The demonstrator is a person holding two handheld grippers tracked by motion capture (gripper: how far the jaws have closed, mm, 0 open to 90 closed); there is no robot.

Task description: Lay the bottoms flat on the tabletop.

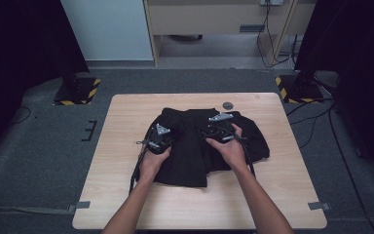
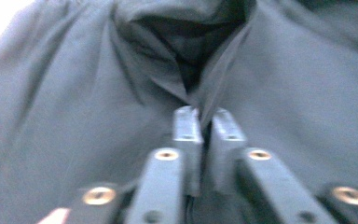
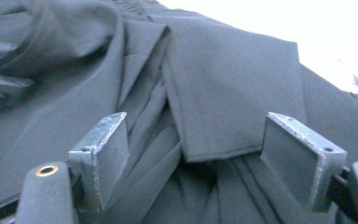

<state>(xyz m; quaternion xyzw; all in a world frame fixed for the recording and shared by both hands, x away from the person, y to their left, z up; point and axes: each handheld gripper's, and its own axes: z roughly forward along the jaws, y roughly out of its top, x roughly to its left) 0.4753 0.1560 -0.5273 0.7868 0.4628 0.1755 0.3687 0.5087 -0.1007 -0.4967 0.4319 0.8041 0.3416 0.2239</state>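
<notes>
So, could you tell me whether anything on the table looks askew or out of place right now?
Only the black garment looks untidy: it lies bunched and unevenly folded mid-table, with a flap turned over between the right gripper's open jaws. The left gripper is pinching a fold. A small dark disc sits apart near the table's far edge.

High view looks down; both gripper views sit close on the black garment point(image 1: 199, 141).

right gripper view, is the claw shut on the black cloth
No, the right claw stands wide open, its jaws apart over a folded flap of the black cloth.
</notes>
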